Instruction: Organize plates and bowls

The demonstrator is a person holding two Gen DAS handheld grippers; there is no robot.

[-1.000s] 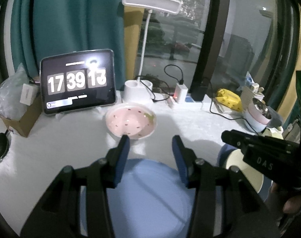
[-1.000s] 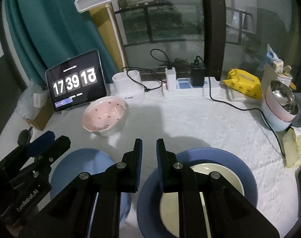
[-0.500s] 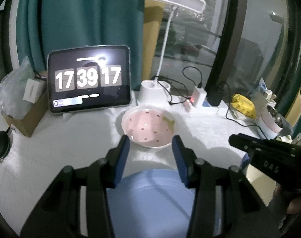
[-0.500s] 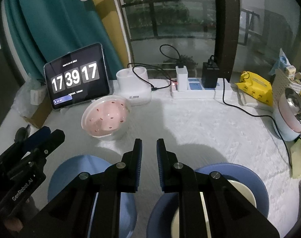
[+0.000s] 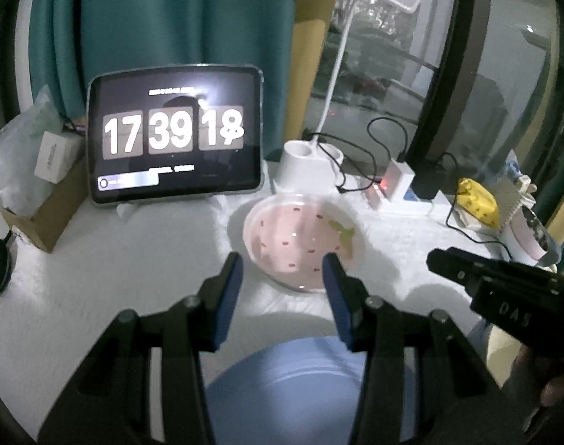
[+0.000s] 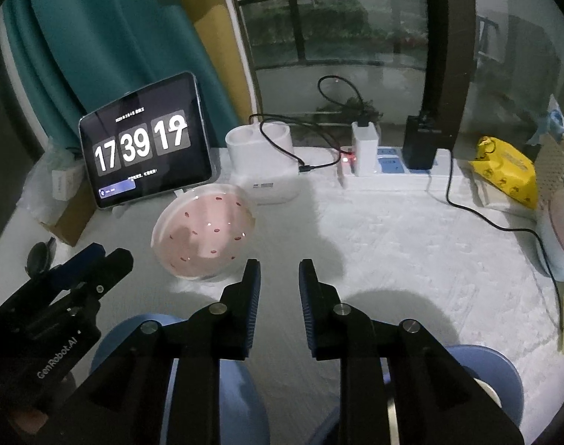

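Through the left wrist camera, our left gripper (image 5: 282, 272) hangs over a white-covered table (image 5: 96, 296), its blue-padded fingers spread wide and holding nothing. A pink speckled bowl (image 5: 304, 246) sits on the table just beyond the fingertips. A blue plate (image 5: 285, 385) lies under the gripper, close to us. Behind the bowl stand a tablet clock (image 5: 176, 135) and a white lamp base (image 5: 308, 170). The right gripper (image 5: 504, 289) enters from the right edge.

Through the right wrist camera, our right gripper (image 6: 276, 278) has its fingers parted by a modest gap, empty. The pink speckled bowl (image 6: 204, 235) rests ahead and left. A blue plate (image 6: 133, 337) lies lower left; another blue plate (image 6: 493, 371) holding a cream plate (image 6: 484, 389) lies lower right. The left gripper (image 6: 85, 270) shows at left.
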